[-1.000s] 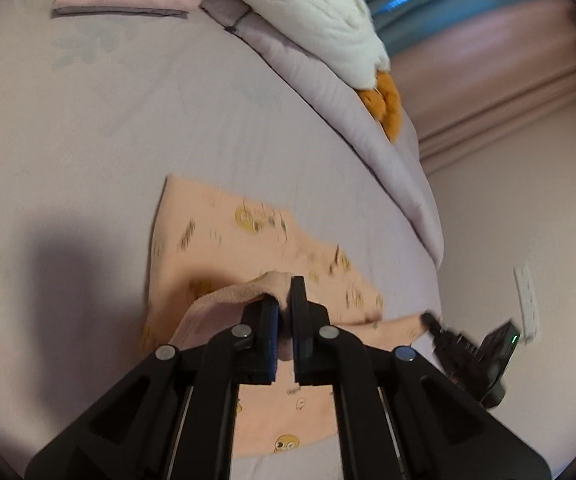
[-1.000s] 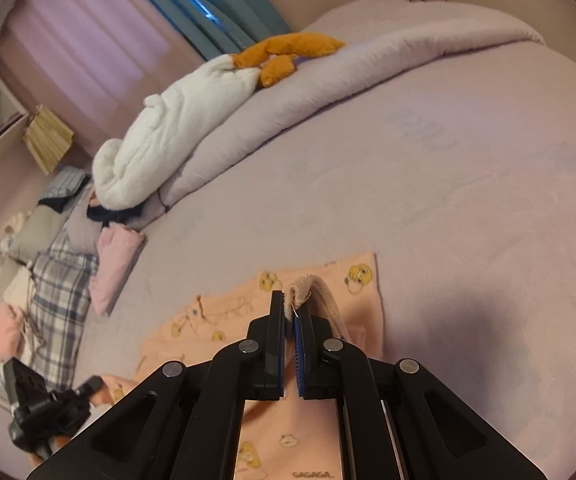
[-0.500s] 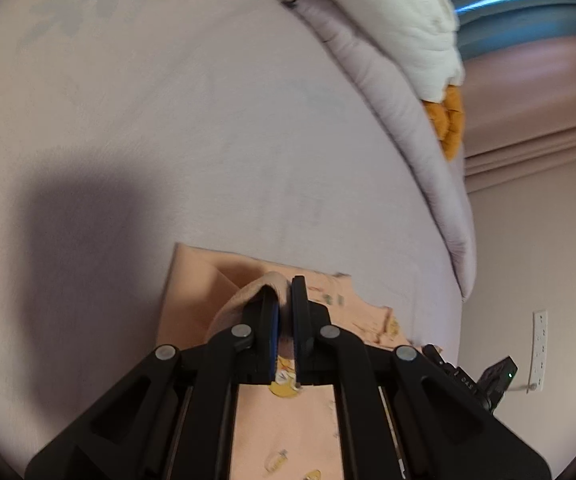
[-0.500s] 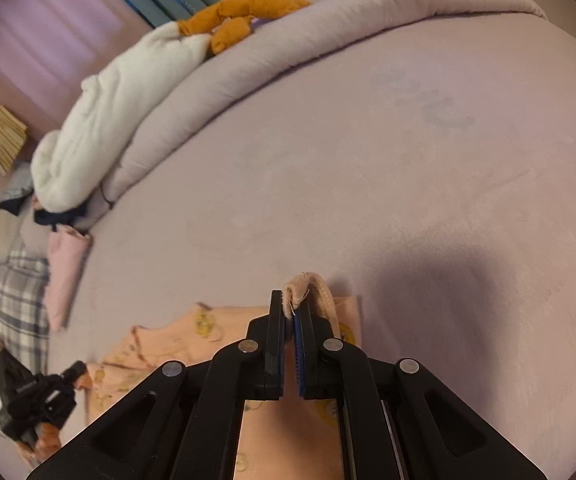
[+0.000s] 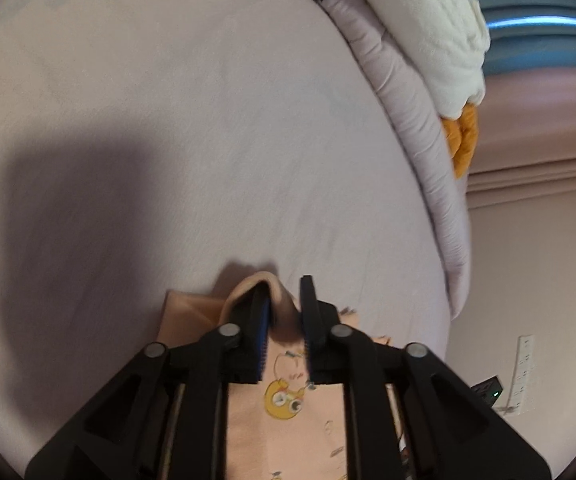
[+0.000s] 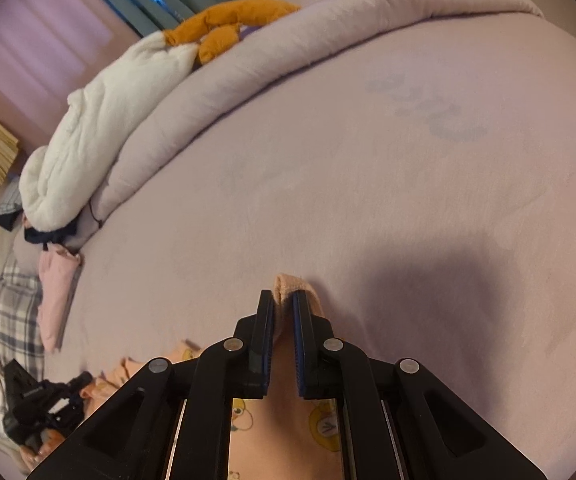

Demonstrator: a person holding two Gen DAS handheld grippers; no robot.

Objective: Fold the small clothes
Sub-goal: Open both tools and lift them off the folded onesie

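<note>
Both grippers pitched steeply down toward the bed, low over its mauve sheet, side by side.

Left gripper: jaws opening, a clear gap between the pads. Rolled hem of the peach garment standing up in that gap, lying against the left pad, apart from the right one. Not pinched. Rest of the garment spread flat beneath the gripper, with a yellow cartoon print just behind the fingertips and a folded corner poking out to the left.

Right gripper: jaws opening too, gap narrower. Another fold of the same hem rising between the fingertips and curling over the right one; touching it, hard to tell whether still pressed. Peach cloth with yellow prints running back under the gripper body toward the lower edge.

Seen from the right wrist, the left gripper low at the far left, over a bunched end of the garment.

Along the bed's far side, a rolled lilac duvet, a white blanket, an orange plush piece. Folded pink clothes by the checked pillow.
</note>
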